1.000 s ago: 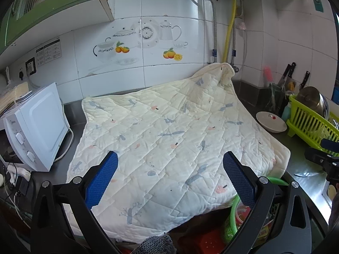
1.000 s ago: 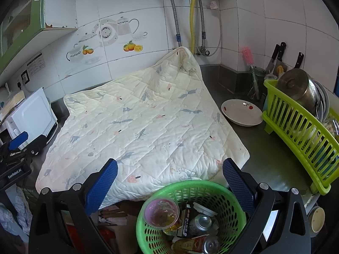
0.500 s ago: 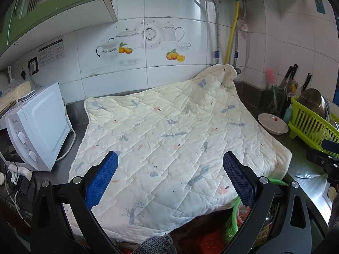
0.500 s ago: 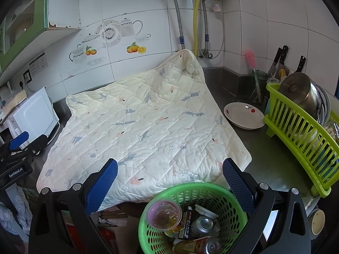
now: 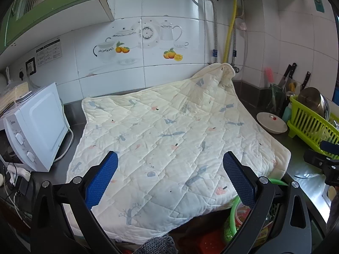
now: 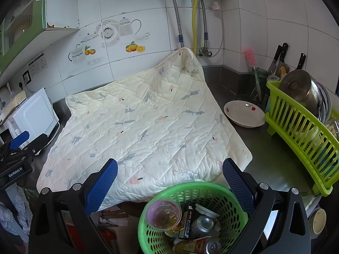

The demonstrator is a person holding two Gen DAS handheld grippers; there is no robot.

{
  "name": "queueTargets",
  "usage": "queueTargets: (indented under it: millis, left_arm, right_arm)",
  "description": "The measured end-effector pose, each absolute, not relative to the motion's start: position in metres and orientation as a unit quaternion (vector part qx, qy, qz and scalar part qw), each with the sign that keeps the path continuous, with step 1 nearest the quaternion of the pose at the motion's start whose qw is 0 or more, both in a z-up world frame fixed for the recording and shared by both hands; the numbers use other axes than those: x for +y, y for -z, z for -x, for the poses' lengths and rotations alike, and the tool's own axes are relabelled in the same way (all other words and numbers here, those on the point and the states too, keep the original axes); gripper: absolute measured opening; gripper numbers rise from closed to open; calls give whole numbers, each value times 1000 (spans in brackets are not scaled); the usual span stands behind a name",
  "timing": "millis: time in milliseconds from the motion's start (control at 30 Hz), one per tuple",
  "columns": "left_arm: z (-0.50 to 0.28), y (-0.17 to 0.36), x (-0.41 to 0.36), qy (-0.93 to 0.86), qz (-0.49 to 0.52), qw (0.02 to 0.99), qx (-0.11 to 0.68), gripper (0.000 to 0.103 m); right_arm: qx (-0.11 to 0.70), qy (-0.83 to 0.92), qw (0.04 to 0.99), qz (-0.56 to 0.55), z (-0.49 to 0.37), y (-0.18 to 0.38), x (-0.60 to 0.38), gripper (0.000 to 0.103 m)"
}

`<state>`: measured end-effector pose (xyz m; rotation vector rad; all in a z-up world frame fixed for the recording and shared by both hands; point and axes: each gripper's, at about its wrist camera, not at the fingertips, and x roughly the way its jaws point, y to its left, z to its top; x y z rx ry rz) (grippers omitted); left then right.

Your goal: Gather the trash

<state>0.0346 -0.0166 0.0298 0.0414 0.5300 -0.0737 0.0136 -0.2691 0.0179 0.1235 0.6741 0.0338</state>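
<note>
A green plastic basket [image 6: 231, 203] stands below the counter's front edge and holds trash: a pink cup [image 6: 162, 210], cans [image 6: 204, 224] and cartons. Part of it shows in the left wrist view [image 5: 232, 218]. My right gripper [image 6: 169, 182] is open and empty, above and just behind the basket. My left gripper [image 5: 170, 173] is open and empty over the front of a cream quilted cloth [image 5: 169, 131] that covers the counter. No trash shows on the cloth.
A white microwave [image 5: 36, 127] stands at the left. A white bowl [image 6: 243, 113], a lime dish rack [image 6: 300, 127] with a metal pot, and knives sit at the right. Tiled wall and pipes stand behind.
Both grippers have drawn back and risen slightly, so the scene sits lower and farther in both views. Both stay open and empty.
</note>
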Motion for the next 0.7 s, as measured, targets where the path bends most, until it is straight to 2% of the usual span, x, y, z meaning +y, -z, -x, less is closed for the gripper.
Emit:
queueTargets:
  millis: [700]
  left_arm:
    - [-41, -23, -17, 41, -19, 961, 273, 98]
  right_arm:
    - [335, -17, 940, -65, -16, -11, -268, 96]
